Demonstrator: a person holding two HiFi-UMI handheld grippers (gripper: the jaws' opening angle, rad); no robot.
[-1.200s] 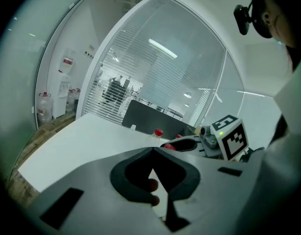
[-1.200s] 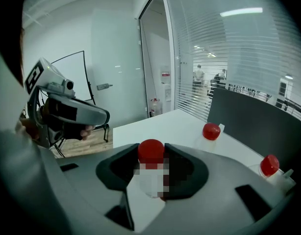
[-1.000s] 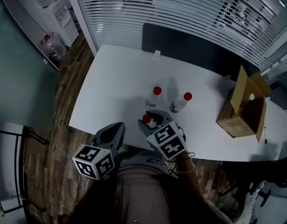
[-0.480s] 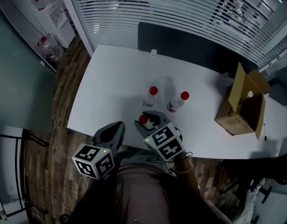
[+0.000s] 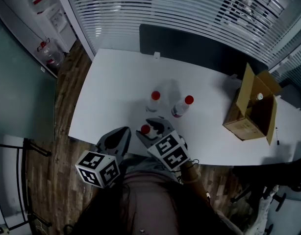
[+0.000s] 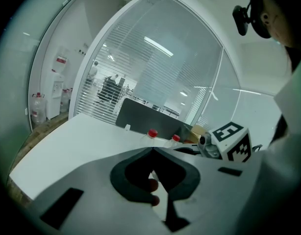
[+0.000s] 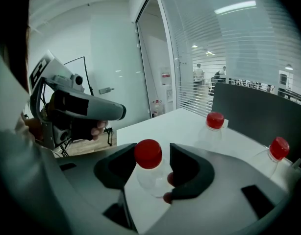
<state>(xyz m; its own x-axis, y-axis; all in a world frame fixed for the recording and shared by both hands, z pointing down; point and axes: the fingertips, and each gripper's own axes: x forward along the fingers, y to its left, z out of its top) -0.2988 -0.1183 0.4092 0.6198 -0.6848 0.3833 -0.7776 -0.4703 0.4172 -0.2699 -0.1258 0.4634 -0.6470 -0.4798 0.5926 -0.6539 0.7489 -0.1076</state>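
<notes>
On my left, the left gripper (image 6: 153,150) hangs off the near edge of the worktop (image 5: 116,97). Its jaws are closed tip to tip with nothing between them, so I count it as idle for now. Moving right, the right gripper (image 7: 153,147) has the work. Its jaws are clamped on the clear body of a red-capped bottle (image 7: 149,173), with the cap standing up between the jaw tips. In the head view that bottle (image 5: 145,129) sits over the front strip of the worktop, close to my body, and it looks upright. I cannot tell whether its base rests on the surface or is lifted off it. I judge this to be the carrying stage, with the grasp already made. Any move from here calls for a steady squeeze on that smooth, light body and a level wrist so the bottle does not tip. Farther back and to the right stand a second bottle (image 5: 153,101) and a third bottle (image 5: 180,107), near each other but apart, which I would steer clear of. Well to the right sits an open cardboard box (image 5: 248,111).
</notes>
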